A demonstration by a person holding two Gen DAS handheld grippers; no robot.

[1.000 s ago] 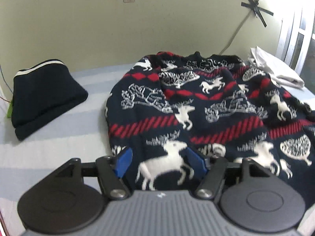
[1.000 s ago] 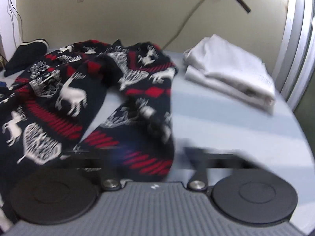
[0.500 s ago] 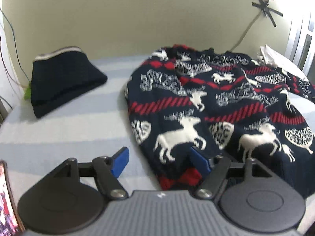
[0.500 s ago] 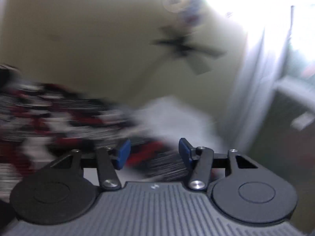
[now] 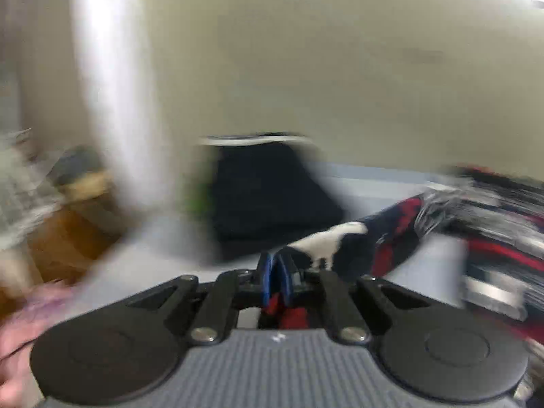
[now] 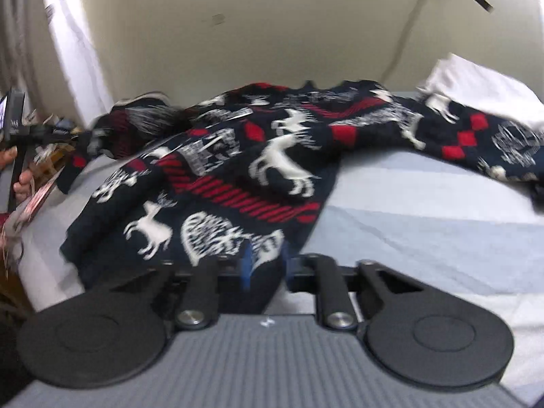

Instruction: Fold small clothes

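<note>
Now the left tool (image 5: 276,280) tilts downward, clamped on the sweater (image 5: 391,238); the right tool (image 6: 265,268) is closing on it.

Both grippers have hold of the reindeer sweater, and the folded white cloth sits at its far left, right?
Not quite. In the right wrist view the folded white cloth sits at the far right. The left gripper is shut on the sweater; the right gripper is closing on its hem.

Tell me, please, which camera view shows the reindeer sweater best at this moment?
The right wrist view: the reindeer sweater lies spread across the bed, pattern readable, its near edge between the closing jaws of the right gripper. The left wrist view is badly blurred and shows only a stretched corner, pinched in the shut left gripper.
</note>
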